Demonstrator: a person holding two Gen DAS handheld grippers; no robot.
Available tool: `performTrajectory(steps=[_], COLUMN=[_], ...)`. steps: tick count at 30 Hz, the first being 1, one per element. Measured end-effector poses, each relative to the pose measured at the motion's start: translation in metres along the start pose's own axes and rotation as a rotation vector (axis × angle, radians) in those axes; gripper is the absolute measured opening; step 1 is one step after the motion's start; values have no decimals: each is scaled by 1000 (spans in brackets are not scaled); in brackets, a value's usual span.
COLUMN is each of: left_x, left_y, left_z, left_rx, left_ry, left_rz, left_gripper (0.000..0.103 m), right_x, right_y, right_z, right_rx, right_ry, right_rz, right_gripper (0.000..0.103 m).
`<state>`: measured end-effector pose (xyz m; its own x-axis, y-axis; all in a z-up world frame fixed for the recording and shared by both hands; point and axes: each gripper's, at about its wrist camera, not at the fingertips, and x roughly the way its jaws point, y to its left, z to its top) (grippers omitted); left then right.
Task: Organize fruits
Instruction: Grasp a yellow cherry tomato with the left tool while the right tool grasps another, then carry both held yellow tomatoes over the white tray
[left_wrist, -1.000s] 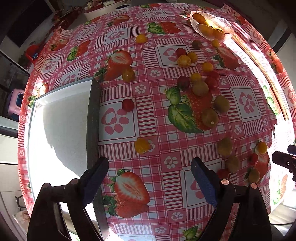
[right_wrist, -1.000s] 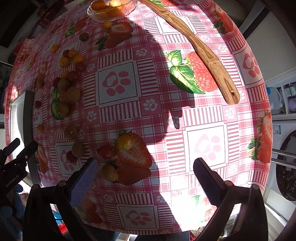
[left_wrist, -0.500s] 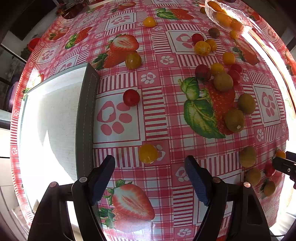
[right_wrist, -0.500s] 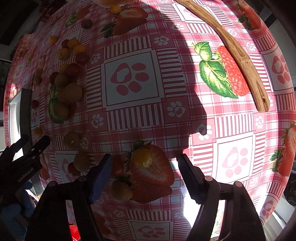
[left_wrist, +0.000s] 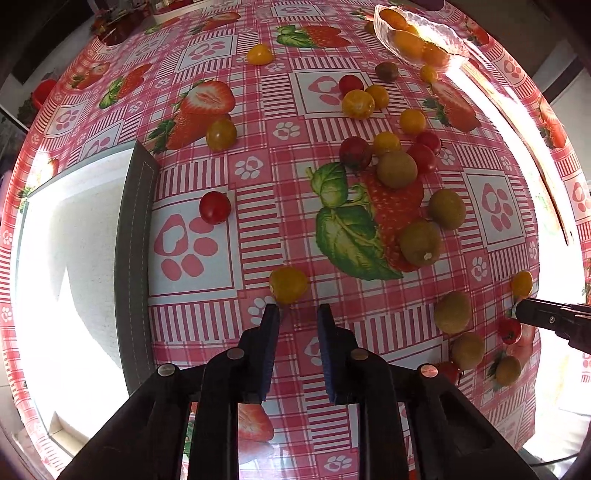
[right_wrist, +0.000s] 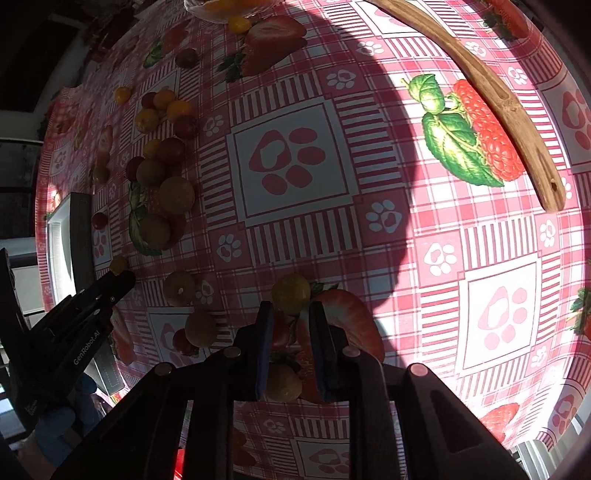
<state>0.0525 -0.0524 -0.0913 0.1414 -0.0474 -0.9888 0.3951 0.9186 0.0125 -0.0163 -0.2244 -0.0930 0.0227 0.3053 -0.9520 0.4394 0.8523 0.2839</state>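
Hovering low over the checked tablecloth (left_wrist: 258, 229), the left gripper (left_wrist: 294, 316) has its 2 blue pads only a narrow gap apart, and nothing is between them. A yellow tomato (left_wrist: 288, 284) lies just in front of the tips, very near but not gripped. To the left of it sits a white tray (left_wrist: 74, 258) with a grey edge, and a red tomato (left_wrist: 215, 207) rests near this edge.

The right gripper (right_wrist: 290, 310) is in the same state: its jaws are nearly closed, with a small gap, and they hold nothing. Another yellow tomato (right_wrist: 291, 293) lies just ahead of its tips on a printed strawberry, in shadow. A pale yellow fruit (right_wrist: 282, 382) shows in the gap lower down, on the cloth.

More small fruits, red, yellow and green-brown, are scattered over the middle of the cloth. A glass bowl (left_wrist: 443, 37) with orange fruits stands at the far side, and a wooden stick (right_wrist: 509, 110) lies near it.
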Motion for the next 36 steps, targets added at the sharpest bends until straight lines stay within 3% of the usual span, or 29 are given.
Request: performTrajectory(steps=[2,7,9,11,12,22,27,28,29,36], left_x=[-1,2,3,3,3,1,2,1,1,1], left_y=[-1,4,6,5,5,3,4,6,7,25], left_z=[-1,1,2,1,1,3,1,0,-1,-7], left_rx=[-11,0,0,-1,-3,-11,-22,-24,-25,-63], left_ry=[-3,-10,-12,-13,-12,-3,-11,-13,-15,-38], left_rz=[-10,3,3,4,3,2,-4,-7,-11,-64], left_gripper=[23,24,23,24,24,24,24,24,24,24], right_x=[-1,-7,-11,-17,-19,-2,4,6,7,-6], right_y=[-2,-18,-20,-19,-16,33,51,53,51,39], right_z=[2,-1,1,6,8,36,31,30,30,28], right_rx=[-5,21,23,1,-20,-176,-247,-243,-227,-180], right_ry=[2,-10,-25,-58,-76,-82,-74,-79,-74,-85], right_rz=[-4,-5,-13,-39,-46,-35,-48,-49,-32,3], right_gripper=[9,10,25,68,70,69,51,43,24,21])
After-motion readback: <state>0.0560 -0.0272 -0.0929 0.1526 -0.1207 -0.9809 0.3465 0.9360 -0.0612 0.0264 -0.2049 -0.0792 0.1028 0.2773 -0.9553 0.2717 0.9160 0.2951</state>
